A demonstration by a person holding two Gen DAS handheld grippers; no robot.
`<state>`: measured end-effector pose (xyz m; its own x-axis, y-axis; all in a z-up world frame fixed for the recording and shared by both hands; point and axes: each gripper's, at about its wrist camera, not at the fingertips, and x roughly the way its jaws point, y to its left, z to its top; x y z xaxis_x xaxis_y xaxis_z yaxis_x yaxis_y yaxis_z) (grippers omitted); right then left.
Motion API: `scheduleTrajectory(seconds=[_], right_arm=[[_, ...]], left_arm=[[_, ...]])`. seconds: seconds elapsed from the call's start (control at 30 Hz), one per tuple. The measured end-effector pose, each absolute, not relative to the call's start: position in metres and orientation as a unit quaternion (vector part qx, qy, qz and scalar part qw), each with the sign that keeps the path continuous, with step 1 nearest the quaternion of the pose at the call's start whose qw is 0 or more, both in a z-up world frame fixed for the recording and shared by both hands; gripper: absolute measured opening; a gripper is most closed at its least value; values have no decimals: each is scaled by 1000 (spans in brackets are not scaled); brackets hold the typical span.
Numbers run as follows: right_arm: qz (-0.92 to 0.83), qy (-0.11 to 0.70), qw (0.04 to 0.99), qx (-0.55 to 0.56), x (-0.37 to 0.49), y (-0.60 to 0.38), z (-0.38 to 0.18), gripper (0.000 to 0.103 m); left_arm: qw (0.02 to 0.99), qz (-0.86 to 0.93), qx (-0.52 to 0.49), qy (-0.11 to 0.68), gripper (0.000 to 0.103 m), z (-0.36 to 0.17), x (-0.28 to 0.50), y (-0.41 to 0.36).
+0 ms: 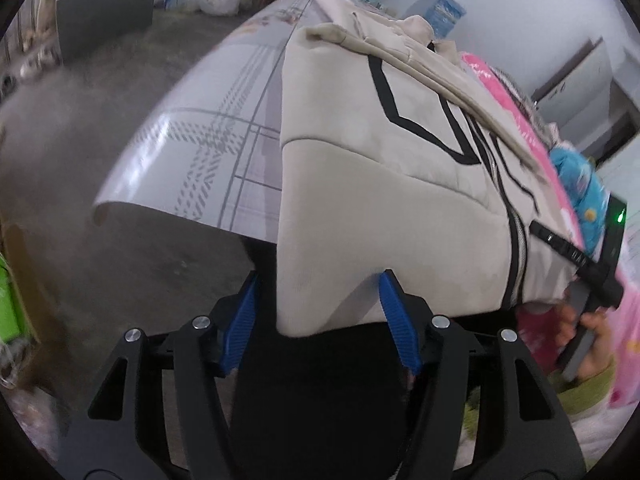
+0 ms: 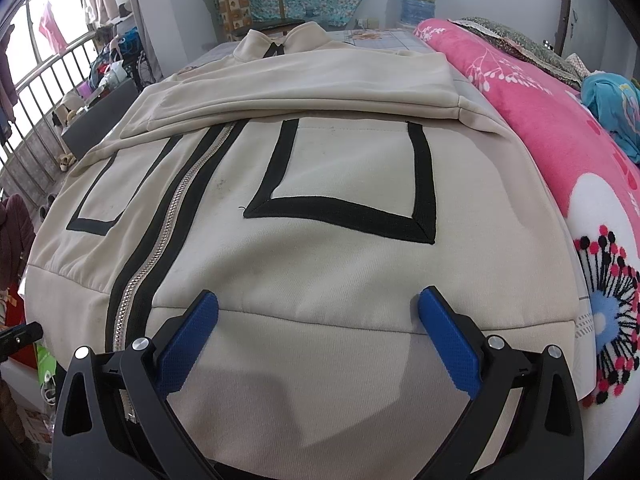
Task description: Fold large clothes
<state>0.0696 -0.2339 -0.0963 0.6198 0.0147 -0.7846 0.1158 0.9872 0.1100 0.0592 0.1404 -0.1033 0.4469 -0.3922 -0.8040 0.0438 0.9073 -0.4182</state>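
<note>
A cream zip jacket (image 2: pixel 320 264) with black strip outlines lies front-up on the bed, its sleeves folded across the chest. In the left wrist view its hem corner (image 1: pixel 320 280) hangs past the mattress edge. My left gripper (image 1: pixel 320 276) is open around that corner: one blue pad (image 1: pixel 394 312) is at the cloth, the other stands apart from it. My right gripper (image 2: pixel 320 300) is open over the hem band to the right of the zip, with cloth under its spread fingers. A hand (image 1: pixel 592 336) holds the right gripper at the jacket's other hem corner.
A grey patterned sheet (image 1: pixel 208 136) covers the bed. A pink flowered blanket (image 2: pixel 560 152) and a blue cloth (image 2: pixel 612 100) lie along the jacket's right side. A chair (image 2: pixel 256 12) and a water jug (image 2: pixel 416 0) stand beyond the bed. Bare floor (image 1: pixel 80 160) lies to the left.
</note>
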Motion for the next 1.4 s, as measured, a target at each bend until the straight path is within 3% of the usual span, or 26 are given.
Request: scheduleTrajectory(seconds=[0.03, 0.17, 0.43, 0.57, 0.87, 1.2, 1.4], right_arm=[[-28, 435, 897, 75, 70, -234, -96, 97], [-28, 435, 897, 75, 70, -234, -96, 97], [-29, 434, 897, 76, 70, -234, -96, 97], [-31, 431, 898, 77, 70, -233, -97, 97], [-27, 434, 897, 75, 70, -233, -96, 97], [-15, 435, 897, 75, 16, -257, -70, 97], [-51, 464, 879, 97, -30, -286, -71, 85]], left_arm=[[830, -133, -179, 512, 57, -105, 60, 141], [826, -149, -190, 509, 41, -102, 57, 138], [860, -157, -123, 470, 35, -67, 41, 118], [868, -112, -63, 480, 21, -68, 47, 105], [875, -73, -7, 478, 10, -71, 48, 94], [883, -64, 53, 462, 7, -68, 43, 81], [882, -71, 64, 462, 8, -69, 43, 80]])
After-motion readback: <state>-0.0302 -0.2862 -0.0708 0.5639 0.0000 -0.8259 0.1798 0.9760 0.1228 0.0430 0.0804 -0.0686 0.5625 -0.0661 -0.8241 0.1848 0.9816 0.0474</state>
